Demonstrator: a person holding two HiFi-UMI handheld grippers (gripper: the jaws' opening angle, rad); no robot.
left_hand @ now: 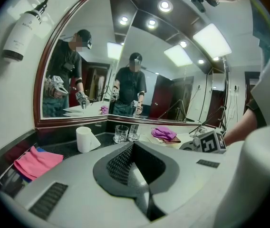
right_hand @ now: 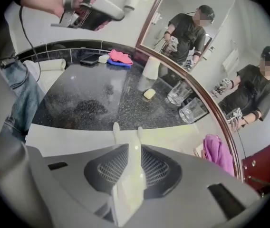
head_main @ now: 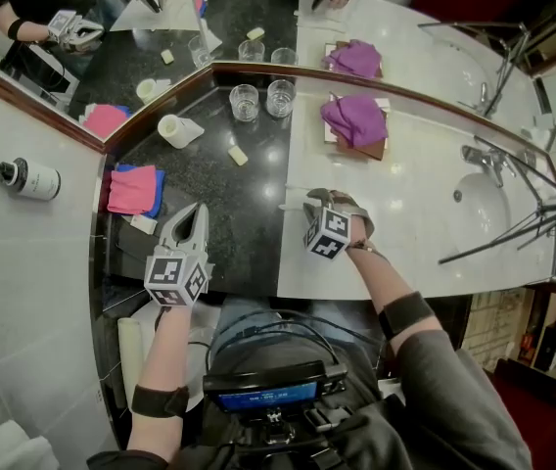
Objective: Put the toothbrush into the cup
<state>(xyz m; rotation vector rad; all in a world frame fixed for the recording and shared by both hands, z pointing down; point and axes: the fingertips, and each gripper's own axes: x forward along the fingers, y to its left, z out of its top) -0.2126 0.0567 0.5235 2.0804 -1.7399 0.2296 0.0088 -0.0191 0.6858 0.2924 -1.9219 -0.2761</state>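
Closest to me, over the front of the black speckled stone counter (head_main: 221, 189), I am holding my left gripper (head_main: 198, 211) with its jaws pressed together on nothing. Just beyond, where the black stone is meeting the white marble counter (head_main: 405, 223), my right gripper (head_main: 311, 202) is pointing steeply down with its jaws standing partway apart, the pads pressing on nothing that I can make out. The thin white plastic toothbrush (head_main: 286, 206) is lying flat across that seam, right at their tips. I am judging it light, stiff and slick, apt to skid on polished stone or swivel in the pads, so I am planning to pinch it squarely across the middle of the handle. Farther on, a small pale yellow bar of soap (head_main: 238, 155) is lying between it and the two clear glass tumblers (head_main: 244, 101), which are standing just beside each other below the mirror (head_main: 229, 18). The soap is low enough to pass over, but the glass is looking fragile and easy to tip. A white roll (head_main: 178, 130), a folded pink cloth (head_main: 131, 189) and a purple cloth (head_main: 354, 120) on a wooden tray (head_main: 374, 150) are sitting off to the sides.
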